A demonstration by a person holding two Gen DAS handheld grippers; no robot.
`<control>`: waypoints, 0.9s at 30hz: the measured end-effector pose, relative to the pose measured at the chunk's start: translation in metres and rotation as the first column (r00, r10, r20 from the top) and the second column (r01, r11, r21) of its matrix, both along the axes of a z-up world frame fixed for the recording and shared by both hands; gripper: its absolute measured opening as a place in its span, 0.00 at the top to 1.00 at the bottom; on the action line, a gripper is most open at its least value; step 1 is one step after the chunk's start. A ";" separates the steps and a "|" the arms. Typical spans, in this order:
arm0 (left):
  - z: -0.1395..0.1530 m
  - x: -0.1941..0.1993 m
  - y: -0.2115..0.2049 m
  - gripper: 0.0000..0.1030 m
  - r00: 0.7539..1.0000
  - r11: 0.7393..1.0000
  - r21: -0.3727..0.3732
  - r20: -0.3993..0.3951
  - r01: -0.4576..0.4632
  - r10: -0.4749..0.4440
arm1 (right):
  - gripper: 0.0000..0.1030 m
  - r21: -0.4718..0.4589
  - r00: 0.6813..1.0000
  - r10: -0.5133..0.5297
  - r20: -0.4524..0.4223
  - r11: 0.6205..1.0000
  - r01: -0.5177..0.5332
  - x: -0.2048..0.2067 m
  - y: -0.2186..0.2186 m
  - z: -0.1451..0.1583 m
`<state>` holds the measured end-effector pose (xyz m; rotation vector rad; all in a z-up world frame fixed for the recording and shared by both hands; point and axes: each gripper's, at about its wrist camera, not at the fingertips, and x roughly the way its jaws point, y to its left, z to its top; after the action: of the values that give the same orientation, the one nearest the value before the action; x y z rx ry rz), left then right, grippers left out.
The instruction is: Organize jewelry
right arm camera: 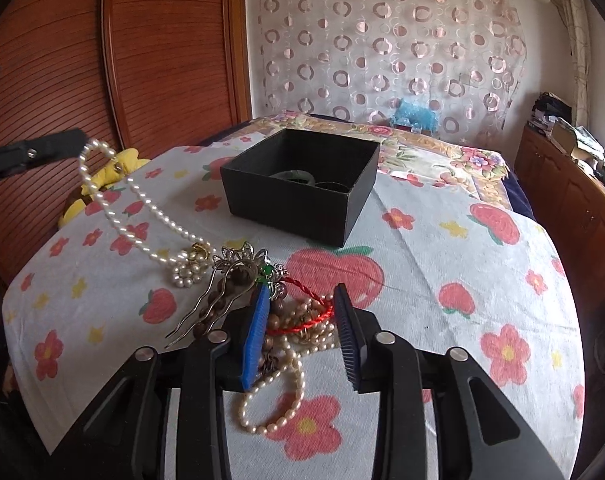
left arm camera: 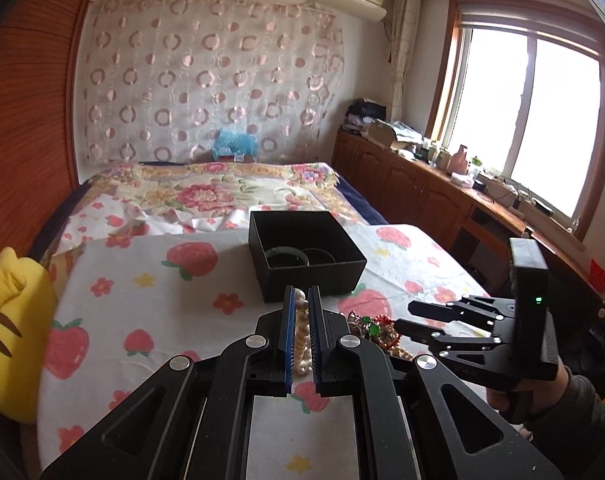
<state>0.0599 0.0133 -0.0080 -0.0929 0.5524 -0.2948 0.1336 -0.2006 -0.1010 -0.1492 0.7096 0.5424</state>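
Left gripper (left arm camera: pixel 301 300) raised off the bed's near left edge, fingers clamped on pearl necklace (right arm camera: pixel 142 216), strand trailing down to jewelry pile (right arm camera: pixel 286 312). Right gripper (right arm camera: pixel 302 300) low over the pile, jaws apart, gripping nothing. Black box (right arm camera: pixel 302 196) beyond, mid-bed.

In the right wrist view, the left gripper (right arm camera: pixel 76 138) enters at the left edge, its body cut off. The black box (right arm camera: pixel 302 184) walls hide most of the green bangle (right arm camera: pixel 292 176) inside. The tangled jewelry pile (right arm camera: pixel 298 320) lower centre partly disappears behind the blue pads (right arm camera: pixel 256 336).
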 end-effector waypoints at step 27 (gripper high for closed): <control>-0.054 0.007 0.000 1.00 0.988 0.996 0.084 -0.151 -0.005 0.018 | 0.88 0.042 1.000 -0.007 0.028 0.999 0.006 0.015 -0.011 0.020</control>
<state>0.0673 0.0135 -0.0623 -0.0382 0.7139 -0.2543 0.1485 -0.2120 -0.0813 -0.1147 0.6705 0.5477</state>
